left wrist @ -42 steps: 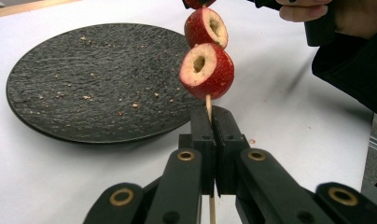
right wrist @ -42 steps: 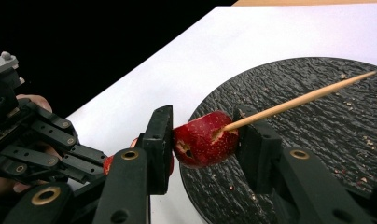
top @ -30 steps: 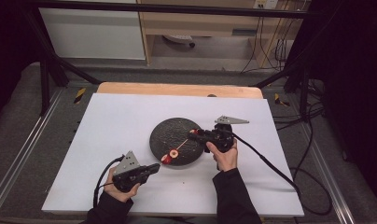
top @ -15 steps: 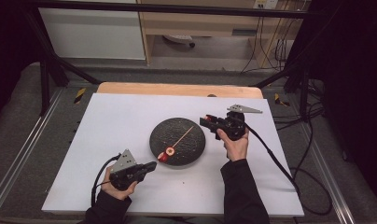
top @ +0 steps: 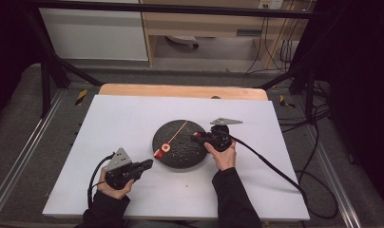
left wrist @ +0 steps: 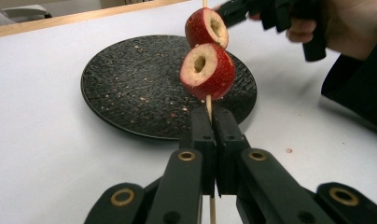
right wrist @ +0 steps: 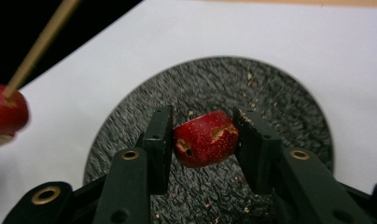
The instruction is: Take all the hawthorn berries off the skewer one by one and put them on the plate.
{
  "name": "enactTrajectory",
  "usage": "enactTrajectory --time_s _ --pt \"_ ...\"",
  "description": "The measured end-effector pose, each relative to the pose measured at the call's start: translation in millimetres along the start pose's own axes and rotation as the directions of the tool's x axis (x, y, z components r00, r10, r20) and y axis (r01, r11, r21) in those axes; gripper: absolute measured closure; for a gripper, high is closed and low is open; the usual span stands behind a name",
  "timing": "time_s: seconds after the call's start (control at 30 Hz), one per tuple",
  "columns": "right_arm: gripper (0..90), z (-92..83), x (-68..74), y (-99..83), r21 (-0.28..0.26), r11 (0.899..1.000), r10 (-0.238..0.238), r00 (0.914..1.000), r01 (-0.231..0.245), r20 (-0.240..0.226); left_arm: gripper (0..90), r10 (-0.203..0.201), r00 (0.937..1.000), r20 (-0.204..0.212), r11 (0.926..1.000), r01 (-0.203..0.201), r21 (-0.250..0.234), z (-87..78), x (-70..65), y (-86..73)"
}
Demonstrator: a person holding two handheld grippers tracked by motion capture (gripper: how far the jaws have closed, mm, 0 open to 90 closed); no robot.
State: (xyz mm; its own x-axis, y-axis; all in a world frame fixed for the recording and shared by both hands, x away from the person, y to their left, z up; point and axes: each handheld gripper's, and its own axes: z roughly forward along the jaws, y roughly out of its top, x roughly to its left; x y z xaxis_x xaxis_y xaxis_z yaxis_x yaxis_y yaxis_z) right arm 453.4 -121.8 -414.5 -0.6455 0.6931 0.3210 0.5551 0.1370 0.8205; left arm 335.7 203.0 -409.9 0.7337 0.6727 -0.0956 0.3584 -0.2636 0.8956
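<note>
Setting: a white table (top: 133, 118) with a round black plate (top: 180, 147) near its middle; a person holds one gripper in each hand.
Left gripper (left wrist: 210, 122): jaws closed tight on a thin wooden skewer (left wrist: 208, 105), near its lower end.
Skewer: two hollowed red fruit pieces (left wrist: 206, 71) are threaded on it, one above the other; in the high view the stick slants across the plate, its bare tip pointing away from the person and to the right.
Right gripper (right wrist: 203, 135): jaws clasp a third red fruit piece (right wrist: 206, 138) between them, over the plate's right side.
Key relation: the skewer's free tip lies between the two grippers, and the held fruit piece sits just beyond that tip, closer to the right hand.
Likely next move: a judgement only, the held piece needs lining up with the skewer's long axis so the tip can pass through it.
Risk: an off-centre push could split the fruit or bend the stick.
</note>
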Motion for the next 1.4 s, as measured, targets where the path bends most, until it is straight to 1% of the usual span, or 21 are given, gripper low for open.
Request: enactTrajectory --time_s 0.13,0.27,0.4,0.5,0.53,0.57,0.6,0.87,1.0,1.13,1.17,1.27,1.33,1.4 --pt "60.4 14.8 -0.3 -10.8 0.042 0.999 0.008 1.0000 -0.008 0.005 88.0 0.000 1.0000 -0.002 1.0000 0.000 0.005 1.0 0.4 -0.5" --pt "60.3 23.4 -0.6 -19.3 0.076 0.997 -0.005 0.9998 0.003 0.019 88.0 0.000 1.0000 -0.004 0.9999 0.000 0.013 2.7 0.8 -1.2" --pt "60.1 27.6 -1.0 -23.8 0.095 0.995 -0.023 0.9993 0.020 0.028 88.0 -0.002 1.0000 -0.004 0.9998 0.002 0.020 4.3 0.8 -2.1" --pt "59.8 28.5 -1.1 -24.9 0.103 0.995 -0.022 0.9993 0.019 0.029 87.9 0.001 1.0000 -0.003 0.9997 -0.001 0.025 5.4 0.6 -2.4" --pt "57.5 28.1 -0.8 -25.0 0.103 0.994 -0.030 0.9990 0.027 0.033 87.9 0.001 1.0000 -0.003 0.9997 -0.001 0.026 5.6 0.5 -2.5" --pt "57.5 28.1 -0.8 -25.0 0.103 0.994 -0.030 0.9990 0.027 0.033 87.9 0.001 1.0000 -0.003 0.9997 -0.001 0.026 5.9 0.4 -2.7" --pt "55.7 27.1 -0.1 -24.4 0.101 0.995 -0.027 0.9990 0.024 0.034 88.0 0.001 1.0000 -0.004 0.9996 -0.001 0.027 6.0 0.3 -2.9" --pt "43.7 2.8 6.1 -8.6 0.052 0.997 -0.065 0.9971 0.063 0.039 88.0 0.002 1.0000 0.001 0.9994 -0.002 0.033 7.5 -1.1 -3.4" --pt "30.6 -8.2 12.6 -5.5 0.041 0.996 -0.080 0.9966 0.079 0.020 88.0 0.005 1.0000 0.003 0.9994 -0.005 0.033 7.9 -2.4 -3.1" --pt "17.7 -15.6 20.4 -7.3 0.048 0.994 -0.101 0.9949 0.100 0.004 88.0 0.011 0.9999 0.007 0.9992 -0.011 0.037 9.1 -4.6 -3.2" --pt "14.6 -17.1 22.3 -8.1 0.050 0.993 -0.103 0.9947 0.103 -0.002 88.0 0.012 0.9999 0.008 0.9992 -0.012 0.038 9.5 -5.3 -3.2" --pt "10.7 -21.4 27.1 -10.8 0.056 0.993 -0.100 0.9943 0.102 -0.037 88.0 0.019 0.9998 0.012 0.9990 -0.019 0.040 10.9 -7.3 -3.2" --pt "8.7 -23.5 30.6 -12.6 0.060 0.993 -0.096 0.9935 0.100 -0.061 88.0 0.024 0.9996 0.016 0.9987 -0.025 0.044 12.2 -9.2 -3.3" --pt "8.6 -25.4 34.1 -14.7 0.059 0.994 -0.089 0.9927 0.094 -0.081 87.9 0.035 0.9991 0.023 0.9981 -0.036 0.050 14.9 -12.8 -3.5"
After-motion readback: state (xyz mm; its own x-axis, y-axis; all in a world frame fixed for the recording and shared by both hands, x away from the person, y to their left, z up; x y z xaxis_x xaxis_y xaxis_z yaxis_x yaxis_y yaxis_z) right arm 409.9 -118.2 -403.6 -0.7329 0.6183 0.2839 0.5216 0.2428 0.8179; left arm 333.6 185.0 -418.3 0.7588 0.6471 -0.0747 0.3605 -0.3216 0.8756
